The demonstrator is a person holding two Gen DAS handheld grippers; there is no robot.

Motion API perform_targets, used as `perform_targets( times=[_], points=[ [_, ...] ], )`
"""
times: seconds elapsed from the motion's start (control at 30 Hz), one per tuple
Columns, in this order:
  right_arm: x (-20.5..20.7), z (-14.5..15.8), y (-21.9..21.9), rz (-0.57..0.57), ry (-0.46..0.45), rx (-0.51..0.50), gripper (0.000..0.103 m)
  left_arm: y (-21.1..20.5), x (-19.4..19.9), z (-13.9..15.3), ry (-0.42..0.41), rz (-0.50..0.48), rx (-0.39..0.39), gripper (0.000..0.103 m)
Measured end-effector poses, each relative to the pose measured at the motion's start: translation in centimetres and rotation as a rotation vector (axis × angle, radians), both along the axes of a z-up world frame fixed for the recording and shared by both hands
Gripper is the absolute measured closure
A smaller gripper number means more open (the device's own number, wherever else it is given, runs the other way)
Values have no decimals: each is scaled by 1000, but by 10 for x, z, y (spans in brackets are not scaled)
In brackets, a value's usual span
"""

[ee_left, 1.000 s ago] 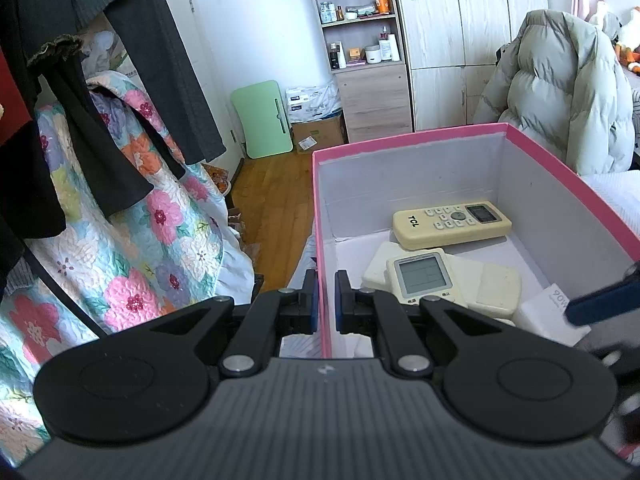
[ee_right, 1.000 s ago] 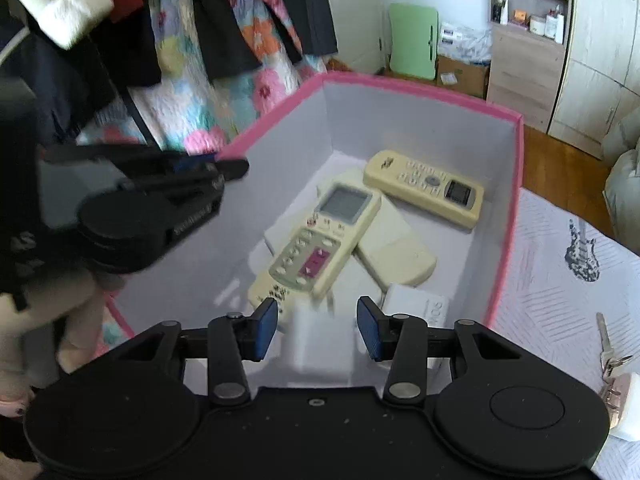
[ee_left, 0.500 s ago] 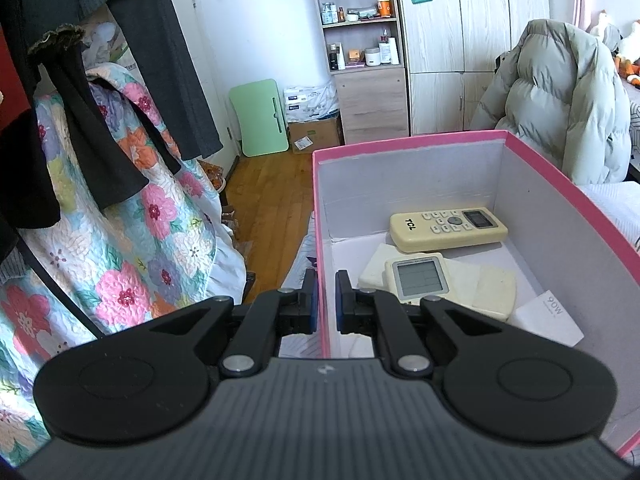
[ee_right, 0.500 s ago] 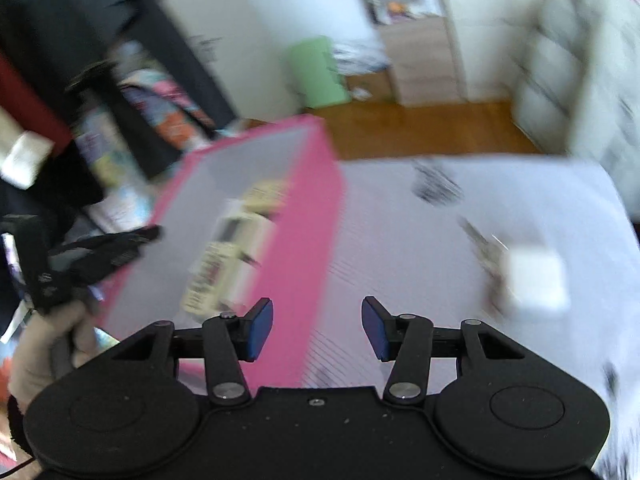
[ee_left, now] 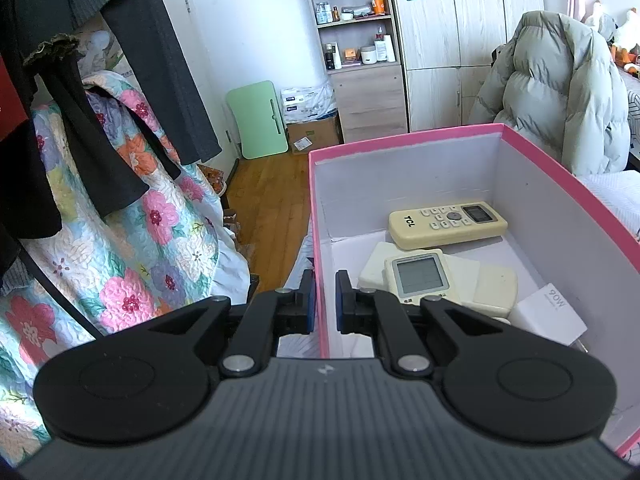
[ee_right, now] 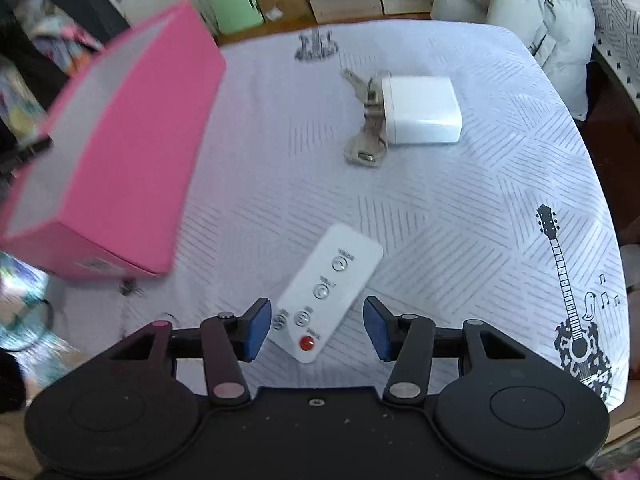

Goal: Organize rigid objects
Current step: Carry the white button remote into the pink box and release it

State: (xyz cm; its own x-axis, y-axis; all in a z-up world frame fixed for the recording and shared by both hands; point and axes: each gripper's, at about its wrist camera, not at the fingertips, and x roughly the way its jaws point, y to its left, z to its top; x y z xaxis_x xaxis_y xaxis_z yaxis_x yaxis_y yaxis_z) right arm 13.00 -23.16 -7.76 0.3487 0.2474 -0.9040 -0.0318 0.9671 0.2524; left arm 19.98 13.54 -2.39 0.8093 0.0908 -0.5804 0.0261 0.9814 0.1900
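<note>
- Left gripper (ee_left: 324, 300), at the lower centre of its view, pinches the near wall of the pink box (ee_left: 560, 176); right gripper (ee_right: 316, 328) hangs spread wide over the cloth.
- Box holds several remotes (ee_left: 446, 224) and a charger, apparently steadied for loading.
- White adapter (ee_right: 420, 110) and keys (ee_right: 366, 128) wait at upper centre.
- Slim remote (ee_right: 326, 296) lies between the right fingers: probably next — lower, close across its width, carry to the box.
</note>
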Motion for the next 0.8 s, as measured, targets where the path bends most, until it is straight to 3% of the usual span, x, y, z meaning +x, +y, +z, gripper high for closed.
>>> perform_targets(
  times=[0.13, 0.23, 0.33, 0.4, 0.47, 0.67, 0.8],
  points=[
    [4, -5, 9, 17, -58, -51, 39, 0, 0, 0, -2, 0, -5, 95],
    [5, -9, 32, 153, -132, -159, 35, 0, 0, 1, -1, 2, -7, 95],
    [1, -13, 37, 206, -213, -156, 34, -1, 0, 0, -1, 5, 0, 95],
    [-1, -12, 33, 214, -230, -157, 41, 0, -1, 0, -5, 5, -9, 95],
    [-1, -10, 26, 197, -234, -150, 60, 2, -1, 0, -5, 6, -16, 95],
    [-4, -10, 15, 149, -276, -137, 59, 3, -1, 0, -4, 2, -5, 95],
    [-12, 14, 14, 96, -396, -113, 59, 2, -1, 0, -5, 1, -9, 95]
  ],
)
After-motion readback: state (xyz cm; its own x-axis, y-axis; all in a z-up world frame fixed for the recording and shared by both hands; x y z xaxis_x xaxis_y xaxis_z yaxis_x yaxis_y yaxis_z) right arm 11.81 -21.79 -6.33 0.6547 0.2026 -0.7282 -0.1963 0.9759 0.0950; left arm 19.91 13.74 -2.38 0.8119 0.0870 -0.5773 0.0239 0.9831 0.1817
